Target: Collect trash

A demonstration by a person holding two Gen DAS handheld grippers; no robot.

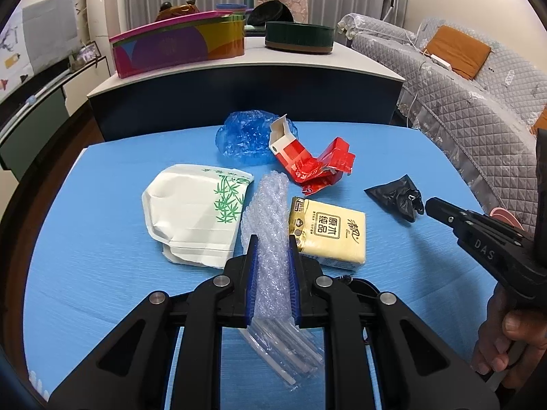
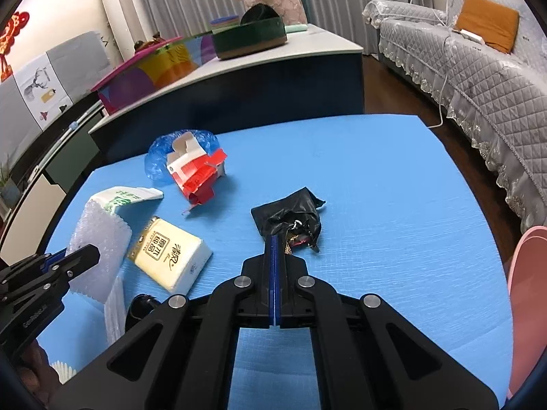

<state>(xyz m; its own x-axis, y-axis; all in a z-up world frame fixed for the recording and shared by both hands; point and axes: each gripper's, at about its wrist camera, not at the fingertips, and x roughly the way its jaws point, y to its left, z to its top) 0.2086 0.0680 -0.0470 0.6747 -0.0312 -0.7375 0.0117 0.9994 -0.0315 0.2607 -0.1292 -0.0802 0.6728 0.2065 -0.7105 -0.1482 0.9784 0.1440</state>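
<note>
Trash lies on a blue table (image 1: 102,273) (image 2: 393,205). My left gripper (image 1: 271,242) is shut on a strip of bubble wrap (image 1: 268,225) (image 2: 99,239). My right gripper (image 2: 276,242) (image 1: 422,205) is shut on the near edge of a crumpled black plastic bag (image 2: 290,215) (image 1: 393,196). A yellow tissue pack (image 1: 328,232) (image 2: 171,256) lies between the two. A torn red-and-white carton (image 1: 307,160) (image 2: 198,174), a blue plastic bag (image 1: 242,136) (image 2: 160,157) and a white bag with green bamboo print (image 1: 195,212) (image 2: 126,198) lie farther back.
A dark counter (image 1: 239,92) (image 2: 239,85) stands behind the table with a colourful box (image 1: 177,44) and a dark green round box (image 1: 299,36). A grey quilted sofa (image 1: 478,102) (image 2: 478,78) is at the right. A pink object (image 2: 526,290) is at the right edge.
</note>
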